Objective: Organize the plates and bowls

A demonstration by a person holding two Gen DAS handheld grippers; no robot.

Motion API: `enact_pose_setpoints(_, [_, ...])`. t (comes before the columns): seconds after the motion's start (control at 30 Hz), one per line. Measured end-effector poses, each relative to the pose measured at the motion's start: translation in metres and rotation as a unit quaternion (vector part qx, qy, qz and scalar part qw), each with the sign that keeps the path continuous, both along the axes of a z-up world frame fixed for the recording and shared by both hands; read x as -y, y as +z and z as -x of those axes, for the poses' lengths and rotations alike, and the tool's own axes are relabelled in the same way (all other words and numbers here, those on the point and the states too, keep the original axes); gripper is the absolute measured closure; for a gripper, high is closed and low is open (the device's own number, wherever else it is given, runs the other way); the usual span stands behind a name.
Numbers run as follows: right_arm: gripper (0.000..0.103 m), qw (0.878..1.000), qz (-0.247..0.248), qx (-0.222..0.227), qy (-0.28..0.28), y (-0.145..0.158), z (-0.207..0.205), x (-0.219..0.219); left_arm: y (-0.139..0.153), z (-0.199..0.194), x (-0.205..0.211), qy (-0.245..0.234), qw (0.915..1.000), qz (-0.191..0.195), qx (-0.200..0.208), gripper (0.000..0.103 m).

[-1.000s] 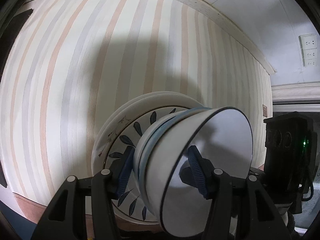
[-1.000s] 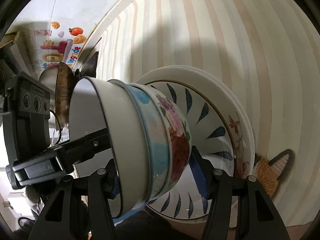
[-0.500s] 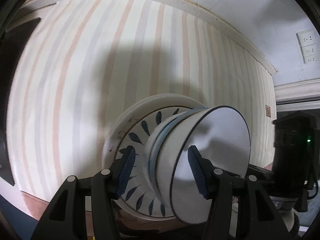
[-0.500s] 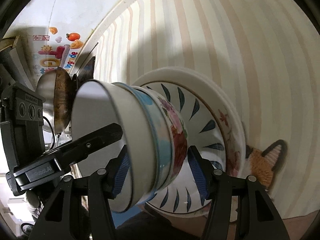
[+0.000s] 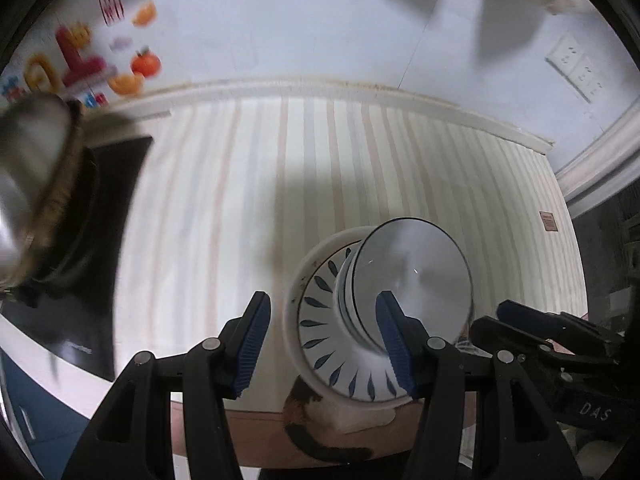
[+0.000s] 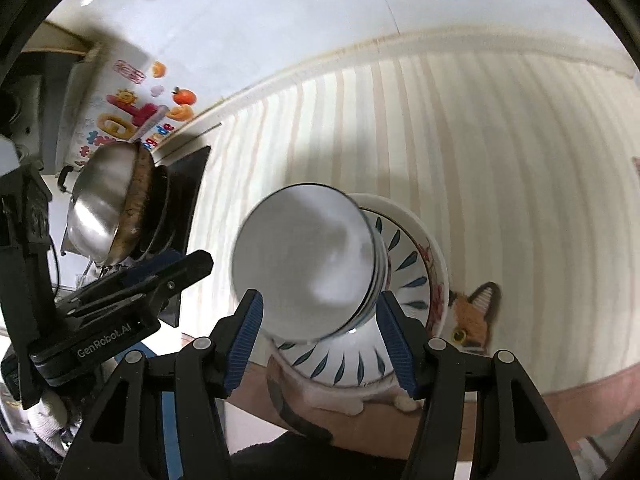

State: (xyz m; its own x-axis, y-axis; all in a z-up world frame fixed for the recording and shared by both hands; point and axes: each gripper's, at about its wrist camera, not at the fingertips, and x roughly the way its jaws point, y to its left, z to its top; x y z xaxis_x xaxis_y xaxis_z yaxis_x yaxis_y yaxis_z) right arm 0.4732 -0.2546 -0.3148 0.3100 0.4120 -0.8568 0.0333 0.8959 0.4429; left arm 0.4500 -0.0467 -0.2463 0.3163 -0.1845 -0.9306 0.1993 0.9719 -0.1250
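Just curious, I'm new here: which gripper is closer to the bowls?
Right. The right gripper frames the bowls closely; the left gripper sits farther back, bowls by its right finger.

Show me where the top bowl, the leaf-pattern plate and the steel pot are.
top bowl [image 6: 304, 260], right wrist view, on its white inside.
leaf-pattern plate [image 5: 320, 324], left wrist view, on its patterned face.
steel pot [image 6: 100, 200], right wrist view, on its shiny side.

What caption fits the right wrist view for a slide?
Open right gripper facing stacked bowls on a leaf-patterned plate, striped tablecloth beneath.
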Motion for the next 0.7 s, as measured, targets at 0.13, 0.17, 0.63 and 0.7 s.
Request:
enact_pose_setpoints(0.13, [0.033, 0.999, 0.027, 0.030, -0.010, 0.033, 0.028, -0.008, 0.025, 0.026, -0.008, 0.000, 0.9996, -0.005, 0.028, 0.049])
enact_pose_setpoints(0.17, [0.027, 0.998, 0.037, 0.039, -0.013, 0.042, 0.037, -0.010, 0.030, 0.033, -0.010, 0.001, 0.9994, -0.004, 0.034, 0.046])
enact_pose_setpoints(0.63, [0.006, 0.977, 0.136, 0.161, -0.044, 0.146, 0.158, -0.016, 0.116, 0.150, -0.029, 0.048, 0.9854, -0.011, 0.163, 0.005])
enact_pose_setpoints(0.7, [0.005, 0.973, 0.139, 0.178, -0.047, 0.160, 0.179, -0.017, 0.128, 0.171, -0.028, 0.048, 0.9831, -0.013, 0.176, 0.003])
